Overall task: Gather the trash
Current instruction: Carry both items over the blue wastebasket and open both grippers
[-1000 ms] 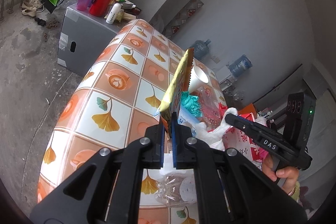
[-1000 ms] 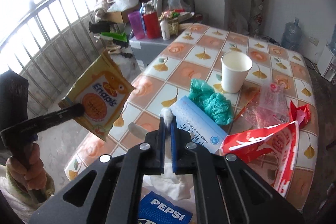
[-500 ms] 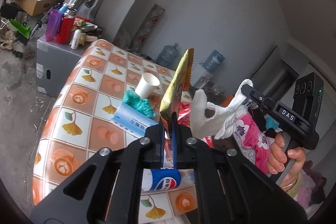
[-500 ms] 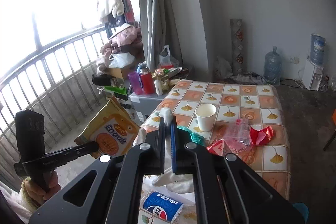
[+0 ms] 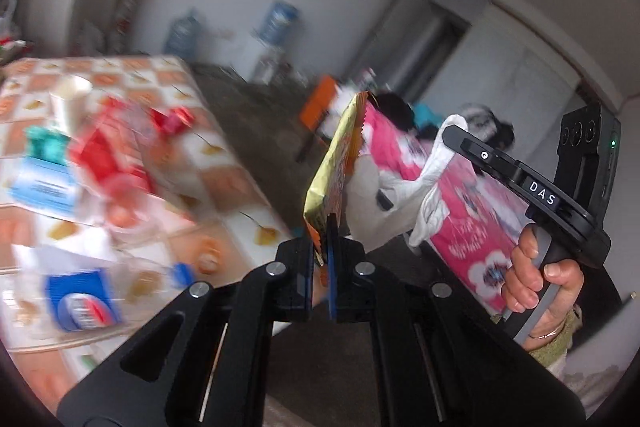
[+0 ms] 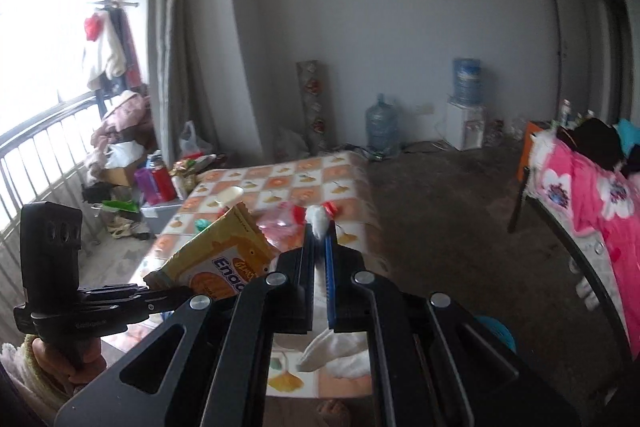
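My left gripper (image 5: 320, 227) is shut on a yellow-orange snack wrapper (image 5: 332, 171), held upright in the air off the table's right side. In the right wrist view the same wrapper (image 6: 224, 263) shows at lower left. My right gripper (image 6: 320, 231) is shut on a white crumpled plastic bag (image 6: 318, 221), which hangs below it (image 6: 336, 351); in the left wrist view the bag (image 5: 384, 199) hangs from the right gripper (image 5: 452, 125). On the tiled table (image 5: 224, 155) lie a paper cup (image 5: 72, 99), red wrappers (image 5: 108, 155) and a Pepsi bottle (image 5: 84, 299).
A pink flowered cloth (image 6: 600, 195) hangs over a frame on the right. Water jugs (image 6: 382, 127) stand by the far wall. A grey box with bottles (image 6: 156, 183) stands beyond the table, near the railing (image 6: 40, 147). Bare concrete floor (image 6: 440, 195) lies right of the table.
Both grippers have lifted and swung right, away from the table, each still holding its item. The left wrist view is blurred by the motion.
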Action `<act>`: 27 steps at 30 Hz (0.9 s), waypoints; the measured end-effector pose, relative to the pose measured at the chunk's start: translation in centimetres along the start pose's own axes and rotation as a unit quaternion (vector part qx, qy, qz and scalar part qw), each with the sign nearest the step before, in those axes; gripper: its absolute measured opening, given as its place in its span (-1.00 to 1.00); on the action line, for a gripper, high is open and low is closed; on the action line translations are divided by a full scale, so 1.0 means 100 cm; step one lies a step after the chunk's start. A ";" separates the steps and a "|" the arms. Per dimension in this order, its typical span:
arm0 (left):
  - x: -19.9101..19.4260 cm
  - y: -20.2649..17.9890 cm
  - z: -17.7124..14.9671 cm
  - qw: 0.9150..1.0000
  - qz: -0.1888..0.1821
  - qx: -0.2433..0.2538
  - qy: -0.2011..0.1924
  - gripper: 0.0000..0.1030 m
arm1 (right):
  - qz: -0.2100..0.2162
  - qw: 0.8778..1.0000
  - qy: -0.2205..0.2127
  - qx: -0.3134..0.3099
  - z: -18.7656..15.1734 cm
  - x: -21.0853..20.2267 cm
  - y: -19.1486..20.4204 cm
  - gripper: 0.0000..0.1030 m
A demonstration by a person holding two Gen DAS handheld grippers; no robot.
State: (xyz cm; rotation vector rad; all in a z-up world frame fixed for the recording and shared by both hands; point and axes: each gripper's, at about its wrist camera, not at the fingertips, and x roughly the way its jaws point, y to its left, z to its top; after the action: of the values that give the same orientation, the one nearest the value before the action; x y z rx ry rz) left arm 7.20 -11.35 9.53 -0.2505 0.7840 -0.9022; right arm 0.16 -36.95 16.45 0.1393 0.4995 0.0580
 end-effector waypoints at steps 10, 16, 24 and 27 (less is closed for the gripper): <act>0.240 -0.063 -0.007 0.979 -0.022 0.076 0.190 -0.93 | -0.144 0.981 0.081 0.102 -0.080 0.041 -0.162 -0.91; 0.384 -0.058 -0.018 0.951 0.007 0.080 0.300 -0.92 | -0.183 0.961 0.125 0.168 -0.127 0.111 -0.239 -0.91; 0.518 -0.027 -0.041 0.920 0.064 0.073 0.380 -0.86 | -0.215 0.939 0.162 0.215 -0.188 0.195 -0.312 -0.90; 0.550 -0.020 -0.047 0.915 0.082 0.065 0.390 -0.37 | -0.217 0.929 0.182 0.240 -0.213 0.221 -0.333 -0.88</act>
State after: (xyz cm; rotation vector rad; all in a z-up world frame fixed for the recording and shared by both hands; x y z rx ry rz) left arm 23.07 -54.92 -20.44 0.3207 1.4499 -0.8877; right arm 9.98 -65.32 -17.42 0.4999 0.9012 -0.4855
